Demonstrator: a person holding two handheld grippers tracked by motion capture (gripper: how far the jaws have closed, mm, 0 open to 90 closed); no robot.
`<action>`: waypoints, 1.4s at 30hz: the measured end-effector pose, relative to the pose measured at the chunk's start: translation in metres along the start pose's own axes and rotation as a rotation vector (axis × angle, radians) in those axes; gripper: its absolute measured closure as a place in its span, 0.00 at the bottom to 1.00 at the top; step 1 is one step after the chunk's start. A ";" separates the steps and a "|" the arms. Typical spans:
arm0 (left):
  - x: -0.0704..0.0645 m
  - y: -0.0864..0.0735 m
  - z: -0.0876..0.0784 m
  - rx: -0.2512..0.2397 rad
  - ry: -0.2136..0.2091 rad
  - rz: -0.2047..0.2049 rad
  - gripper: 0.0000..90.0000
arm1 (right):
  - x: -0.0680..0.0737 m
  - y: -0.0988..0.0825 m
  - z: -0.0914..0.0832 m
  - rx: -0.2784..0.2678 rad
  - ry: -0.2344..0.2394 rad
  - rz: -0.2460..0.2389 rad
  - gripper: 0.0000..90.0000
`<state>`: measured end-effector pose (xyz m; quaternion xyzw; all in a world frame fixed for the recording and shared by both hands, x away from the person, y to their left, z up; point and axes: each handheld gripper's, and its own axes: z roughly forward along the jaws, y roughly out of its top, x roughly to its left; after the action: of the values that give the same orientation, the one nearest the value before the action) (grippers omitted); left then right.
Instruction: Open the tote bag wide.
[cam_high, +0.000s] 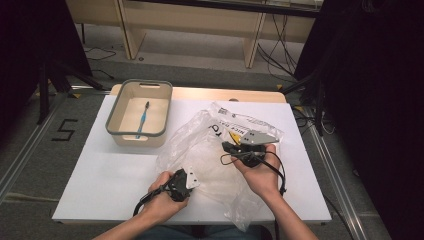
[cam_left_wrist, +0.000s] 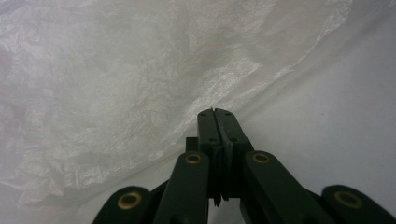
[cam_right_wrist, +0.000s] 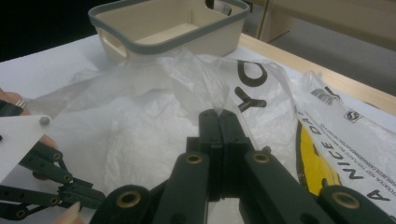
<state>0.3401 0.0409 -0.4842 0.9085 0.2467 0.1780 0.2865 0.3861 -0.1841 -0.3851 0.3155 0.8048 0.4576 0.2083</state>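
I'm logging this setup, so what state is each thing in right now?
Plastic bag: crumpled on the table, one fold pinched and lifted.
Bin: upright, open-topped.
Toothbrush: lying inside the bin.
Left claw: shut, at the bag's edge.
Right claw: shut on the bag's film.

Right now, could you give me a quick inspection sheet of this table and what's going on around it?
Surface: white table, wooden strip along its far edge.
Job's things: crumpled clear plastic bag with black and yellow print, spread mid-table.
Clutter: beige bin with grey rim at far left, a blue toothbrush inside.
Grippers: left gripper shut, at the bag's near edge; right gripper shut on a fold of the bag.
Cables: a black cable trails from the left gripper; more lie on the floor by the far bench.
Surroundings: grey floor, wooden bench beyond, dark curtains at both sides.
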 end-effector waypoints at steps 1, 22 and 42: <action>0.000 0.000 0.000 -0.001 0.000 0.000 0.99 | 0.000 0.001 -0.001 -0.001 -0.002 0.000 1.00; -0.003 0.000 0.000 -0.003 0.018 0.025 0.99 | -0.005 0.018 -0.005 -0.059 -0.021 0.021 1.00; 0.012 0.004 -0.063 -0.195 -0.002 -0.090 0.59 | -0.005 0.015 -0.003 -0.043 -0.016 0.024 1.00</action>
<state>0.3220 0.0720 -0.4313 0.8645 0.2683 0.1872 0.3816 0.3929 -0.1840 -0.3702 0.3245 0.7892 0.4746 0.2160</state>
